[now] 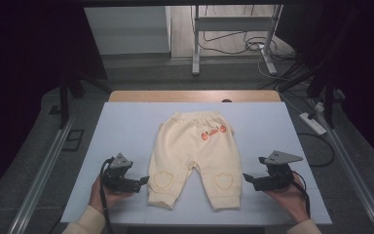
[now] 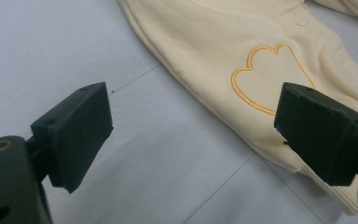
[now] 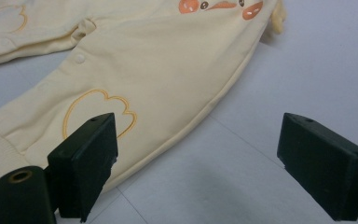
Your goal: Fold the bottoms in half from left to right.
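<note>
Small cream baby trousers [image 1: 193, 156] lie flat on the pale blue mat [image 1: 126, 131], waistband away from me, legs toward me. An orange print [image 1: 213, 132] marks the seat and a heart outline [image 2: 265, 77] sits on each knee. My left gripper [image 1: 144, 181] is open beside the outer edge of the left leg, near its cuff. On the other side my right gripper [image 1: 247, 178] is open next to the right leg [image 3: 135, 84]. In each gripper view the black jaws stand wide apart just above the mat with nothing between them.
The mat covers a wooden table [image 1: 195, 95] whose far edge shows. Beyond it stand a metal frame [image 1: 233, 34] and loose cables [image 1: 253, 46] on the floor. A power strip [image 1: 312, 123] lies to the right. Metal rails [image 1: 44, 170] run along both sides.
</note>
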`<state>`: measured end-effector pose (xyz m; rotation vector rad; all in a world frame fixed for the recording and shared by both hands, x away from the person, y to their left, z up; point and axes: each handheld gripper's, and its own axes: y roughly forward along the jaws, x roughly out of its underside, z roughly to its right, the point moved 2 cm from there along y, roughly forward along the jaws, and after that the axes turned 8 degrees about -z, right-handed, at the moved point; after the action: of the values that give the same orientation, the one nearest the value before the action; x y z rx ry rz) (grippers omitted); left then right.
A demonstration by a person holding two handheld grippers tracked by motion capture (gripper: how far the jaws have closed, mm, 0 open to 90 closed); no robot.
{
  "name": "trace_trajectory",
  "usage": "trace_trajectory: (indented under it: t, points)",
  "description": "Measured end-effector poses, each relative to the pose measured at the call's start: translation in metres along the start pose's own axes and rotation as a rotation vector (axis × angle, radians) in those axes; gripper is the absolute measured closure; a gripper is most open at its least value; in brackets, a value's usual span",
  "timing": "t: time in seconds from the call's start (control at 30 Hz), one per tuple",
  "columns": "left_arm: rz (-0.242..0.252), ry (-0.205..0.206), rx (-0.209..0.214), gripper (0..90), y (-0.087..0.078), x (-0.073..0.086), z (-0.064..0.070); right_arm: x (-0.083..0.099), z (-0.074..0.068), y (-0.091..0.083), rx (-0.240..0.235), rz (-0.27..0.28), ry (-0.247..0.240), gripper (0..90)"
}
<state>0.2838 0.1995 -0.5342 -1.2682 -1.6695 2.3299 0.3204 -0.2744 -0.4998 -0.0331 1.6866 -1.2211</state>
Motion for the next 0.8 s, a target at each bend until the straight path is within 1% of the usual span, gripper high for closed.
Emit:
trace_trajectory:
  t: [0.17, 0.5, 0.8]
  points:
    - [-0.002, -0.006, 0.003, 11.0, 0.0005, 0.0004, -0.0005, 0.0003, -0.0001, 0.0, -0.003, -0.001, 0.006, 12.3]
    - [-0.009, -0.002, 0.007, 11.1, 0.0009, 0.0002, -0.0002, -0.0005, -0.0023, 0.0013, -0.004, -0.005, 0.001, 12.5]
    - [-0.006, -0.004, 0.009, 11.0, 0.0011, -0.0002, -0.0009, -0.0056, -0.0083, 0.0026, -0.023, 0.008, -0.004, 13.3]
